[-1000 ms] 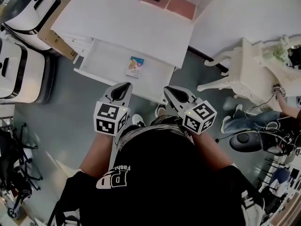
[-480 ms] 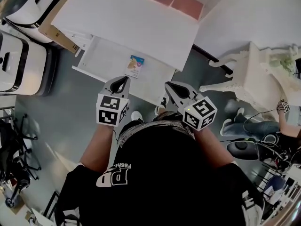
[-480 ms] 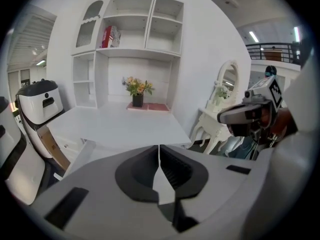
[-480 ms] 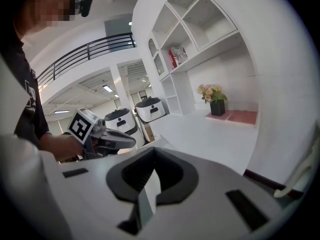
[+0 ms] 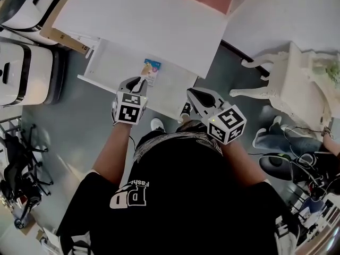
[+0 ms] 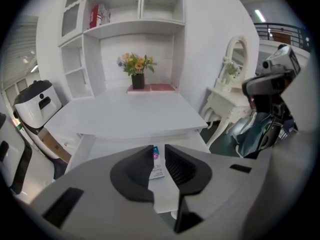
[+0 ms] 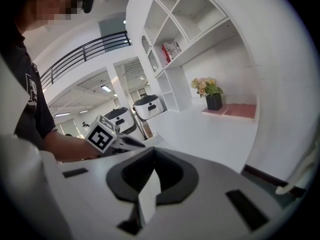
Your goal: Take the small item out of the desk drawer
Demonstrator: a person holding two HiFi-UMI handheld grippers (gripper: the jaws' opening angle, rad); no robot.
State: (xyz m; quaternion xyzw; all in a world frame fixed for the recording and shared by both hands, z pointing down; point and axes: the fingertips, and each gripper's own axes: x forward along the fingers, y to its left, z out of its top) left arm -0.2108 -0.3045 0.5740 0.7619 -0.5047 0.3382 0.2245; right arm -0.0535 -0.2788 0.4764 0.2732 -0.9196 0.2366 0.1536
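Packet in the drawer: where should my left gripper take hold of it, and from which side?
Probably pinch the packet across its narrow width at the near end, coming down over the drawer front: it lies flat, lengthwise to the left gripper, far end by the desktop. The jaws have just been opening, nothing between them.

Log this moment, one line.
drawer: open; small packet: in drawer; left hand-held gripper: jaws just opening, nothing gripped, aimed at packet; right hand-held gripper: shut
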